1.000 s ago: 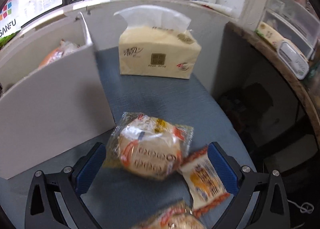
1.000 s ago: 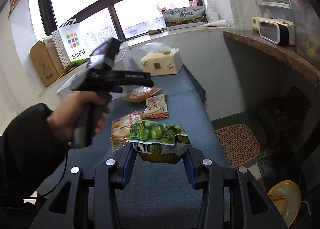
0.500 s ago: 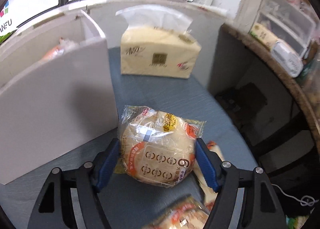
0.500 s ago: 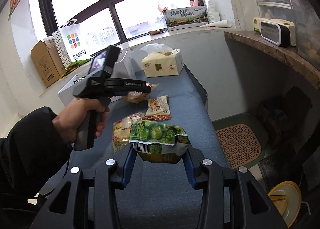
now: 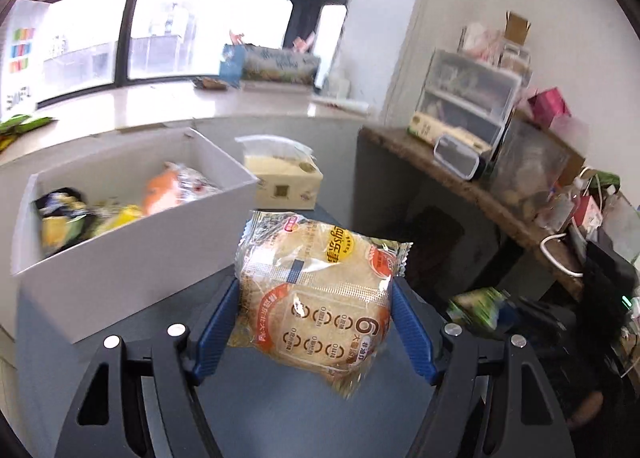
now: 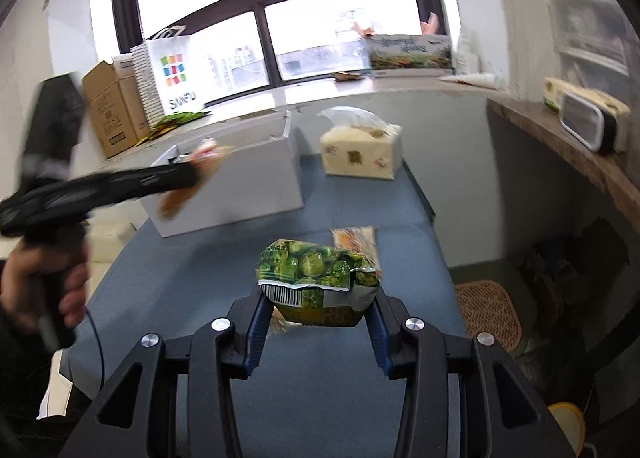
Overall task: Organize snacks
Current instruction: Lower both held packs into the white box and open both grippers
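blue pads of the left tongs [image 5: 314,314] are clamped on a clear-wrapped round bread packet [image 5: 316,294], one pad pressing each side; their jaws have just been closing, with that packet between them. the packet hangs clear of the blue-grey table [image 5: 260,410], lifted in front of the near wall of the white box [image 5: 132,258]. inside the box lie several snack packets [image 5: 120,209], among them an orange one and a dark one with yellow print, all blurred. beyond the box's right corner sits a yellow tissue pack [image 5: 286,177] with a clear plastic sheet sticking up from its top.

from the right wrist view, the right tongs [image 6: 318,322] grasp a green snack bag [image 6: 320,278] printed with round green pieces, its barcode edge turned toward the camera, held above the table [image 6: 192,282]. just behind the bag a small orange-and-white packet [image 6: 356,238] lies flat on the table. to the left, a hand [image 6: 44,286] grips the handle of the left tongs [image 6: 192,177], blurred, with the bread packet at their tip in front of the white box [image 6: 240,185]. the tissue pack [image 6: 362,153] stands to the right of the box, near the far end of the table. on the windowsill behind are a white shopping bag [image 6: 170,73] with coloured squares and brown cardboard boxes [image 6: 114,105].
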A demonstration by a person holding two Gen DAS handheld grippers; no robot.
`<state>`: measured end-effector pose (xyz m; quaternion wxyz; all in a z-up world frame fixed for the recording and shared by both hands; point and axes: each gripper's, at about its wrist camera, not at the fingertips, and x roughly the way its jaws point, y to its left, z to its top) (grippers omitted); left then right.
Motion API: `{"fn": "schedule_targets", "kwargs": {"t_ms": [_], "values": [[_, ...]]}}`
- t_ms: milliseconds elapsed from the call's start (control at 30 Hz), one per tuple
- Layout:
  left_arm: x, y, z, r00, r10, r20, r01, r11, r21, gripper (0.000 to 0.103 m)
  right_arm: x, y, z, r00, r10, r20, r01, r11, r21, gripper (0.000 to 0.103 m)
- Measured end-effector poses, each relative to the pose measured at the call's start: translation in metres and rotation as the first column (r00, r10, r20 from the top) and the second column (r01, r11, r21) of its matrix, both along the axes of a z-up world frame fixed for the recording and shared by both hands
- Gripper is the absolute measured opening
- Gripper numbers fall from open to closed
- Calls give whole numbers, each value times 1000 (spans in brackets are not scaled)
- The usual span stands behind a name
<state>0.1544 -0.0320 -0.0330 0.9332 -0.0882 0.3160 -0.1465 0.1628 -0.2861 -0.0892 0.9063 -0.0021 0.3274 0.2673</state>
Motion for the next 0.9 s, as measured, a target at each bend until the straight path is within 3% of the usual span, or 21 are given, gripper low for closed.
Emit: {"fn": "schedule_targets", "kwargs": {"t_ms": [267,400,567,633,833,900], "values": [[-46,69,19,991,102,91,-100,995,-28,78,24,68,27,989,130,68,-128,991,-30,47],[-38,112,29,974,187,129,-180,982,-59,78,49,113,47,973,205,108,-201,978,-49,47],[7,164,40,949,280,144,-277,960,-45,78,104,181,69,953,286,100,-283,958,-42,47],[30,182,41,944,306,122,-299,951,-72,78,127,205,74,949,305,82,-303,952,-30,47],[96,208,22,929,366,51,-367,930,12,79,201,271,67,959,283,-18,-283,954,-96,47],[111,213,8,911,411,23,-412,910,53,84,216,279,61,960,276,-51,-280,954,-106,53]]}}
